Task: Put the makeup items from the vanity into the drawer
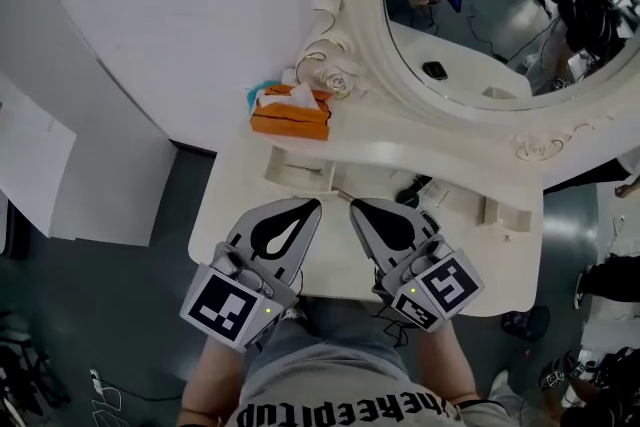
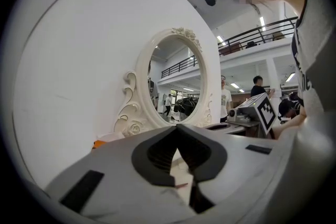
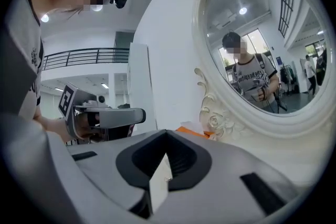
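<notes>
— Makeup is the job, so where is it?
— Some small dark makeup bits (image 1: 415, 189) lie on the white tabletop (image 1: 232, 185). They are below the mirror (image 1: 480, 15) and just past the right tool (image 1: 355, 203).
— Is any of it in the drawer?
— I can't see the drawer at all. I think it is under the front edge, hidden by the tools and the person. I think the job is at the very start, with nothing picked up yet.
— What are the tools doing?
— The left tool (image 1: 311, 205) is closed. Its tips touch and nothing is in it. The right tool is the same, closed and empty.
— How are they held?
— They sit side by side, low and close to the person's tummy, over the front of the tabletop. Both point toward the mirror. Their tips lean in toward each other, near but not touching. The marker cubes are at the back, next to the person.
— What comes next?
— My guess is the drawer has to be pulled open. Or a tool must open up and reach for the dark bits. The right tool is nearer to them. It would need to open first, then come down over one piece. The orange tissue box (image 1: 290, 113) sits at the back left, out of the way.
</notes>
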The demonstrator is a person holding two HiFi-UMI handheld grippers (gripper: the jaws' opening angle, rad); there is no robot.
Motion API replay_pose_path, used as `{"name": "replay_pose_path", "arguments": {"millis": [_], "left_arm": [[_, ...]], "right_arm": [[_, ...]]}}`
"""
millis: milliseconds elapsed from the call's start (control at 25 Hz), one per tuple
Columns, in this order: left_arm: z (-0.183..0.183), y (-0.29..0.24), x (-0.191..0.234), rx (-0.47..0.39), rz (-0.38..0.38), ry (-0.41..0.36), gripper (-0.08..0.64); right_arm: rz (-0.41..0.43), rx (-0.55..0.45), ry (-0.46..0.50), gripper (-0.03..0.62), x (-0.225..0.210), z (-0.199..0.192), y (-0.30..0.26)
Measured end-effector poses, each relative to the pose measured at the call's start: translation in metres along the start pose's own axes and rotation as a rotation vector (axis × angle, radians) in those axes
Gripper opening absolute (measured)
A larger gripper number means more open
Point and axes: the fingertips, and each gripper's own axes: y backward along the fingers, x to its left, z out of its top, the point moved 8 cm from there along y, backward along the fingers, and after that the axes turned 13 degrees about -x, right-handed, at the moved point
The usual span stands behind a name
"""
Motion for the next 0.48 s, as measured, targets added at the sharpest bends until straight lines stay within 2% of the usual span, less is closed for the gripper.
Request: {"name": "replay_pose_path", "arguments": {"millis": [160,480], "left_arm": [[0.002,-0.005,-0.009,-0.029,-0.05,-0.023,0.021],[0.007,-0.008,-0.029,-0.025,-0.118,-0.018,0.021]], "right_arm": [[-0.028,-0.036,0.011,0.012,0.005,0.01,0.014],[-0.066,-0.089,0.043,0.012,0.018,0.027,0.035]]}}
